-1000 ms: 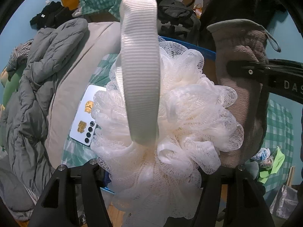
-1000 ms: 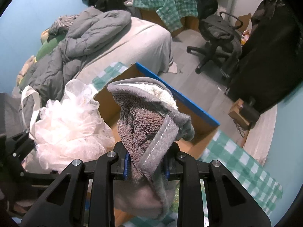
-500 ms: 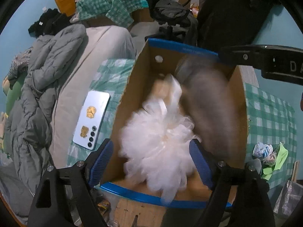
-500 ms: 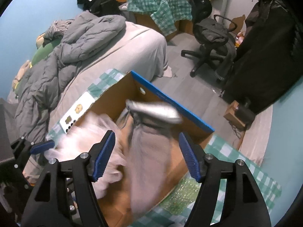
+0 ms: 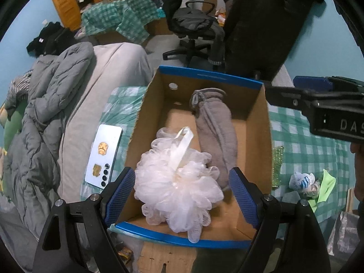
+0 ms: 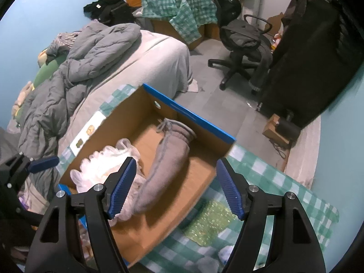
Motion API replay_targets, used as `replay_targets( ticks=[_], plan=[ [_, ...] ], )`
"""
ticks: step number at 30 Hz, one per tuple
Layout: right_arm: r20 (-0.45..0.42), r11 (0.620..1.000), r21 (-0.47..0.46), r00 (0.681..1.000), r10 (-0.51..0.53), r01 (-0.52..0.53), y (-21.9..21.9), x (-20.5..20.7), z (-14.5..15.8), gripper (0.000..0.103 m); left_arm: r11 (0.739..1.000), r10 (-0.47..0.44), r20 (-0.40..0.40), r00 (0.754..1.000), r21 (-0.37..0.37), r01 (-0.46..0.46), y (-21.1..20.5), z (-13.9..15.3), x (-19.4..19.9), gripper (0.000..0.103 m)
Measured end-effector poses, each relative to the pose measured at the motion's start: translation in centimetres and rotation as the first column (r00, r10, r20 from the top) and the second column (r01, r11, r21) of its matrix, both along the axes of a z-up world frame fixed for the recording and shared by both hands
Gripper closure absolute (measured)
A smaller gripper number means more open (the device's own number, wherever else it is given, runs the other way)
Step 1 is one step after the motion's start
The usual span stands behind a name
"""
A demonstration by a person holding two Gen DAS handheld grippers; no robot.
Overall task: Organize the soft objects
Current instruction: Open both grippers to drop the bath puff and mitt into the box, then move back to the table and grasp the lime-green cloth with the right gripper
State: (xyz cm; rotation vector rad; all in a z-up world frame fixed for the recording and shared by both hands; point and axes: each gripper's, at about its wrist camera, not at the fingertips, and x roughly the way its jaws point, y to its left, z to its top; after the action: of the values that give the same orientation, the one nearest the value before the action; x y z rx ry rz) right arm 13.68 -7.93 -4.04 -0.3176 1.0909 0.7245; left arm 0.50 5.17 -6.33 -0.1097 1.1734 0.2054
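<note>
Cluttered bedroom; cardboard box (image 5: 257, 122) sat on the green checked cloth (image 5: 304, 136) at the bed's edge. White mesh pouf (image 5: 177, 182) lay in the box's near left, grey towel mitt (image 5: 216, 132) lengthwise along its right, touching it. Left gripper (image 5: 182, 195) released, jaws had just been opening, pads clear of the pouf. Right gripper (image 6: 175, 188) released too, jaws had just spread, nothing pinched. Both soft items looked binned side by side to use the floor. Phone (image 5: 103, 154) lay left of the box.
</note>
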Motion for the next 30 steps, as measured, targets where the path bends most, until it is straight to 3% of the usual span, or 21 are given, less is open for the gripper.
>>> replay_targets(
  ticks=[22, 30],
  plan=[
    [-0.038, 0.982, -0.044, 0.982, -0.186, 0.184, -12.0, -1.0, 0.0, 0.027, 0.989, -0.146, -0.016, 0.989, -0.036, 0.146, -7.5, 0.4, 0.7, 0.017],
    [-0.048, 0.964, -0.083, 0.965, -0.257, 0.253, -17.1, -1.8, -0.9, 0.027, 0.969, -0.244, -0.040, 0.969, -0.048, 0.242, -11.5, -0.1, 0.8, 0.017]
  ],
)
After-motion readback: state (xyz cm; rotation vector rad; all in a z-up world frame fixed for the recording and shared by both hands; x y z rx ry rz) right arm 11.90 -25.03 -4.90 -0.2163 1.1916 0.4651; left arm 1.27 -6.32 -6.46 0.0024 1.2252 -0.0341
